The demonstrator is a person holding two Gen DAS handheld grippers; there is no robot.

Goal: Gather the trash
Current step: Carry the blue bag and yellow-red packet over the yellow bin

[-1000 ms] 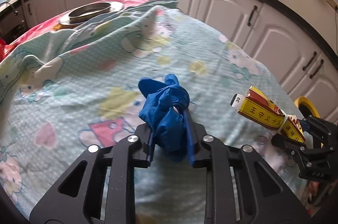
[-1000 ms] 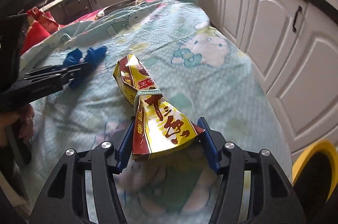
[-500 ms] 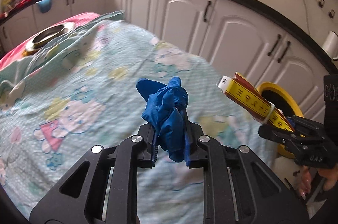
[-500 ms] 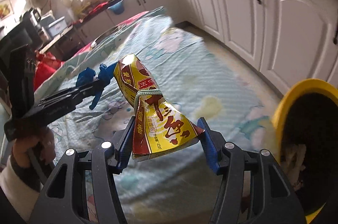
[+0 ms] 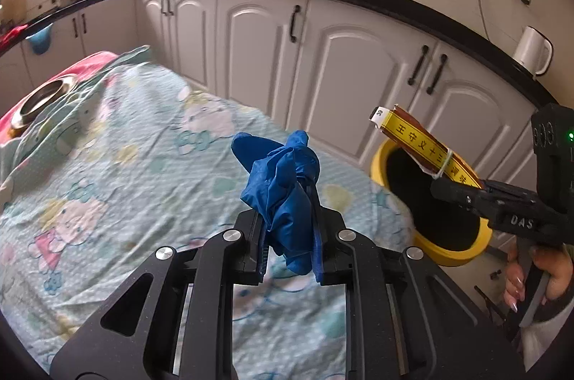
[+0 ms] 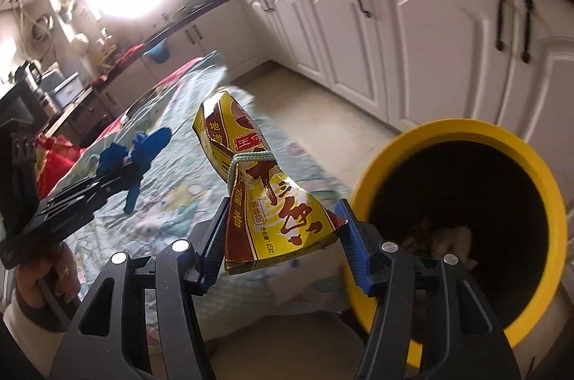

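My left gripper (image 5: 290,233) is shut on a crumpled blue glove (image 5: 283,186) and holds it above the table's right end. The glove also shows in the right wrist view (image 6: 132,157). My right gripper (image 6: 283,236) is shut on a yellow and red snack packet (image 6: 265,204) tied with a green band. In the left wrist view the packet (image 5: 423,146) hangs over the mouth of a yellow bin (image 5: 387,161). In the right wrist view the bin (image 6: 538,161) sits just right of the gripper, with some trash at its dark bottom.
The table wears a pale green cartoon cloth (image 5: 125,172) with a metal bowl (image 5: 39,96) at its far end. White cabinets (image 5: 358,71) under a black counter run behind the bin. A white kettle (image 5: 532,51) stands on the counter.
Both grippers have swung right, away from the table and toward the yellow bin, each keeping its hold. The packet now hangs over the bin's mouth.
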